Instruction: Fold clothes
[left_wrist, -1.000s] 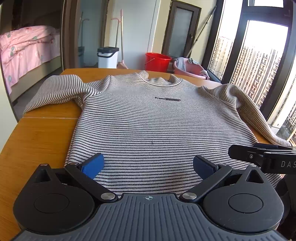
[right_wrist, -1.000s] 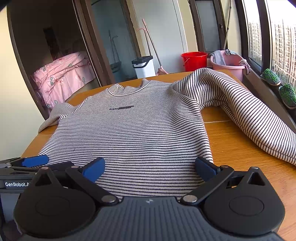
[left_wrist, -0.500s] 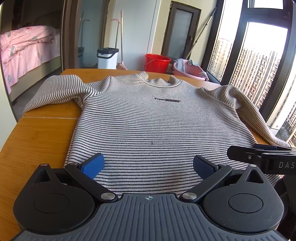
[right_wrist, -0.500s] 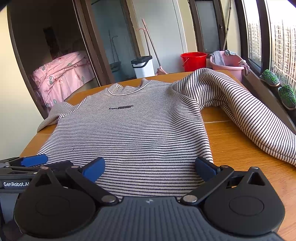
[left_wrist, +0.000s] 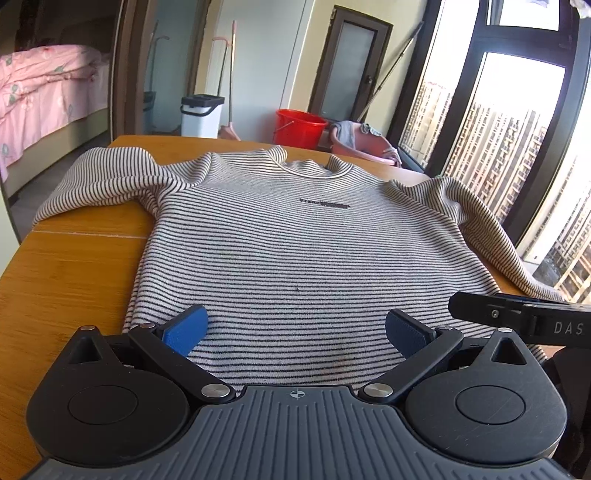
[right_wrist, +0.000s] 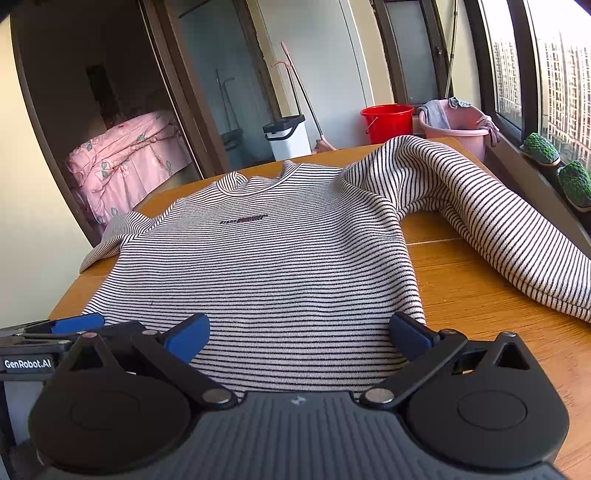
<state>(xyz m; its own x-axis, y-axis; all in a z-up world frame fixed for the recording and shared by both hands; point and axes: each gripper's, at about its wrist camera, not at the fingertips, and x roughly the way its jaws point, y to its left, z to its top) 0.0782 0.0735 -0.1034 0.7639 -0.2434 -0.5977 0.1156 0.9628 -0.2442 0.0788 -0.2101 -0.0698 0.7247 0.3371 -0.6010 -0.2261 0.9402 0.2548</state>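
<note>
A black-and-white striped long-sleeve sweater (left_wrist: 295, 240) lies flat, front up, on a wooden table (left_wrist: 66, 280), collar at the far side. It also shows in the right wrist view (right_wrist: 280, 266). Its left sleeve (left_wrist: 96, 181) spreads to the far left; its right sleeve (right_wrist: 498, 229) drapes to the right edge. My left gripper (left_wrist: 295, 328) is open and empty over the hem's left half. My right gripper (right_wrist: 299, 332) is open and empty over the hem's right half. Each gripper's side shows in the other's view.
The table edge (left_wrist: 22, 240) drops off at left toward a doorway with a pink bed (left_wrist: 44, 92). Behind the table stand a white bin (left_wrist: 201, 114), a red bucket (left_wrist: 299, 127) and a pink basin (right_wrist: 458, 125). Windows run along the right.
Both grippers have risen or tilted slightly, so the sweater sits a little lower in view. The jaws stay open; the sweater has not moved.
</note>
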